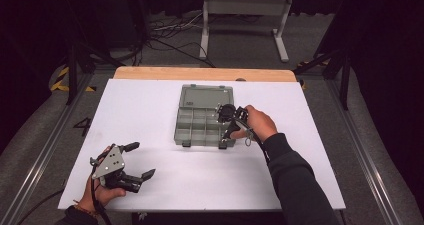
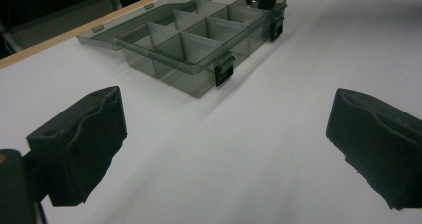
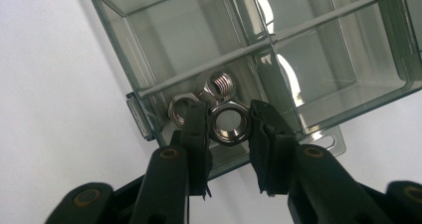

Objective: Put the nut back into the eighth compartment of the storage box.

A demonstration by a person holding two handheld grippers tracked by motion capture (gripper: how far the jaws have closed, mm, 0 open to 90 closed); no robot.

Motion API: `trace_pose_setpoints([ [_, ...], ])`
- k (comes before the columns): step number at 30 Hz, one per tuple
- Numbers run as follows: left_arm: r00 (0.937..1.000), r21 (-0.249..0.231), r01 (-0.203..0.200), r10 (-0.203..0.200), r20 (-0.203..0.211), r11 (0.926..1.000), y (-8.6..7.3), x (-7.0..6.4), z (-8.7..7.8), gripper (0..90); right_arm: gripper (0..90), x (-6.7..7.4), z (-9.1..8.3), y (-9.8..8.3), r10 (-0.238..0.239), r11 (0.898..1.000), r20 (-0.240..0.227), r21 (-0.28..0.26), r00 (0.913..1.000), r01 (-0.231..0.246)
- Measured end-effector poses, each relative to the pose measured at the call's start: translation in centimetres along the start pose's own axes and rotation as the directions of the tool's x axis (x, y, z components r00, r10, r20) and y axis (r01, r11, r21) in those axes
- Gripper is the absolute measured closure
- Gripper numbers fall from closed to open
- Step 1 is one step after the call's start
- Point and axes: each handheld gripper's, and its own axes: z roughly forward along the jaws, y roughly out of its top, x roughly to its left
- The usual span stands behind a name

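Hex nut, high view: too small to make out; the right gripper [image 1: 231,116] hangs over the near right corner of the translucent grey plastic compartment box [image 1: 200,125], tips pointing down into it.
Box, high view: it sits on the white table [image 1: 150,105], lid folded back flat on the far side, two dark latches on the near wall.
Left gripper, high view: the left gripper [image 1: 141,160] rests on the table well to the near left of the box, its jaws spread wide with nothing between them.
Box, left gripper view: the box [image 2: 194,40] lies ahead across bare white tabletop, its dividers showing and a dark latch [image 2: 224,69] on the near wall.
Left jaws, left gripper view: the two black pads [image 2: 84,144] stand far apart, touching nothing.
Right gripper, left gripper view: a dark piece of it dips in at the far end of the box.
Hex nut, right gripper view: the shiny steel hex nut [image 3: 228,122] is pinched between the two black jaws of the right gripper [image 3: 229,129], held flat-on with its threaded bore facing the camera, above the corner compartment of the box [image 3: 308,55].
Other nuts, right gripper view: two more steel nuts [image 3: 219,84] lie in that corner compartment, just beyond the held nut; one sits partly behind the left jaw.
Right jaws, right gripper view: closed snugly on the nut's flats, pads pressing both sides.
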Motion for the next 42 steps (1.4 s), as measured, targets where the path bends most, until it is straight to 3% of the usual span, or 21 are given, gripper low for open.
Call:
trace_pose_setpoints([
  [15, 0.9999, 0.002, -0.005, 0.005, 0.01, 1.0, 0.0, 0.0, 0.0, 2.9, 70.0, 0.0, -0.4, -0.3, 0.009, 1.0, 0.018, -0.024, 0.9998, -0.009],
  [22, 0.9999, 0.002, -0.006, 0.006, 0.011, 1.0, 0.0, 0.0, 0.0, 3.0, 65.7, 0.1, -1.2, -0.8, 0.019, 0.999, 0.029, -0.04, 0.9994, -0.018],
  [35, 1.0, 0.005, -0.005, 0.005, 0.008, 1.0, 0.0, 0.0, 0.1, 3.0, 55.6, 0.4, -3.1, -2.4, 0.032, 0.989, 0.054, -0.144, 0.998, -0.024],
  [42, 1.0, 0.006, -0.006, 0.006, 0.007, 1.0, 0.0, -0.1, 0.1, 3.0, 52.2, 0.6, -4.3, -3.5, 0.041, 0.978, 0.075, -0.205, 0.9964, -0.025],
])
